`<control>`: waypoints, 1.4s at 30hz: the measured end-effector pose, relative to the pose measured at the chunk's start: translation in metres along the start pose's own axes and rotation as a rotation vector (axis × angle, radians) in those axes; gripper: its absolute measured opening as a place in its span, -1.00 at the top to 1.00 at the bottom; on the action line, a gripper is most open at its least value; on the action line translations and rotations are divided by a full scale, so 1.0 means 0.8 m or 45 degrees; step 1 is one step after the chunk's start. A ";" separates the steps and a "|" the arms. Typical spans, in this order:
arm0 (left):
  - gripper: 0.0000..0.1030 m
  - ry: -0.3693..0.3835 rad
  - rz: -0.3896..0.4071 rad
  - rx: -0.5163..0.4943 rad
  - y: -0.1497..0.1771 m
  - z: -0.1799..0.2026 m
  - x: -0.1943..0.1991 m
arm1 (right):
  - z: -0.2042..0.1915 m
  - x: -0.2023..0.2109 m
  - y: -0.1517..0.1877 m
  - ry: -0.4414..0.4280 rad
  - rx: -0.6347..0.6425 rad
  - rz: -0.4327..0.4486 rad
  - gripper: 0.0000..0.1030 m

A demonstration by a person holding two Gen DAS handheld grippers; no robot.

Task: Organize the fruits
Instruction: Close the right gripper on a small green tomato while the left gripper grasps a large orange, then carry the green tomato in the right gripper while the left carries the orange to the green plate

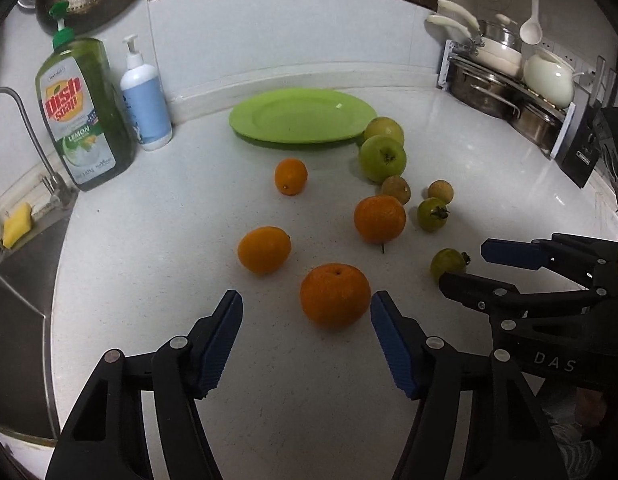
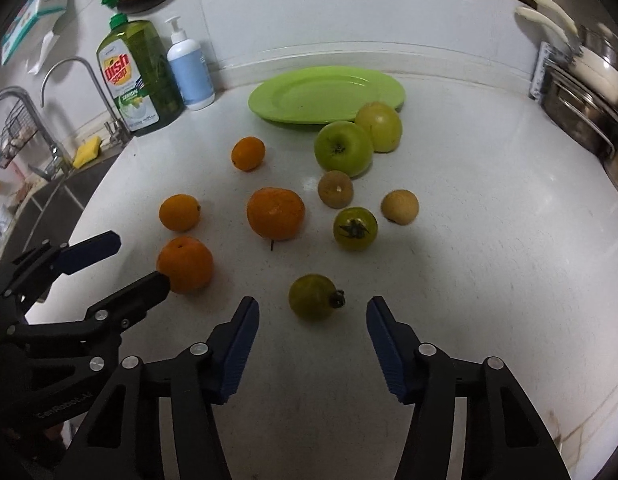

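Left gripper (image 1: 307,306) gapes around an orange (image 1: 335,295), gripping nothing; right gripper (image 2: 313,308) gapes around a green tomato (image 2: 314,296); frame bottom crops both handles

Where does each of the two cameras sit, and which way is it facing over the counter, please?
Left wrist: sits on the left gripper, looking forward and down at the nearest orange; its own fingers frame it, the right gripper enters at right.
Right wrist: sits on the right gripper, looking down at a green tomato; the left gripper enters at left.
Shared: green plate, fruits, dish soap bottle, white counter.
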State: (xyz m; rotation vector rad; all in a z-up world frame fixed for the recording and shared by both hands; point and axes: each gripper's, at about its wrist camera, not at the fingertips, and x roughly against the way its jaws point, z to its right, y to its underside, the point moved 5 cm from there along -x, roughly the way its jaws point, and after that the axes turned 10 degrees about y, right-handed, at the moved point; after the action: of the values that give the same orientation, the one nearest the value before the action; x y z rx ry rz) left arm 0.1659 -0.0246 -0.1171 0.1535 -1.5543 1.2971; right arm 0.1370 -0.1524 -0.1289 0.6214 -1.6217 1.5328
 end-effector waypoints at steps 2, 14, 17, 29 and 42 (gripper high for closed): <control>-0.20 0.010 -0.020 0.020 0.000 0.000 -0.005 | 0.003 -0.007 -0.002 -0.017 0.004 -0.023 -0.01; -0.06 0.043 -0.079 0.058 -0.002 0.009 -0.029 | 0.005 -0.022 -0.007 -0.096 0.048 -0.055 0.19; 0.02 0.045 -0.084 0.059 -0.003 0.008 -0.033 | 0.002 -0.024 -0.007 -0.111 0.057 -0.058 0.22; 0.17 0.054 -0.092 0.060 -0.002 0.008 -0.037 | -0.005 -0.031 -0.005 -0.155 0.074 -0.078 0.42; 0.17 -0.010 0.028 0.020 -0.025 0.011 0.000 | -0.003 -0.003 -0.022 -0.137 0.098 0.037 0.42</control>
State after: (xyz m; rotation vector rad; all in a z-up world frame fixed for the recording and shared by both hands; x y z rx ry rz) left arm 0.1737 -0.0394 -0.1026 0.1526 -1.5566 1.3276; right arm 0.1530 -0.1534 -0.1211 0.7366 -1.6644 1.6136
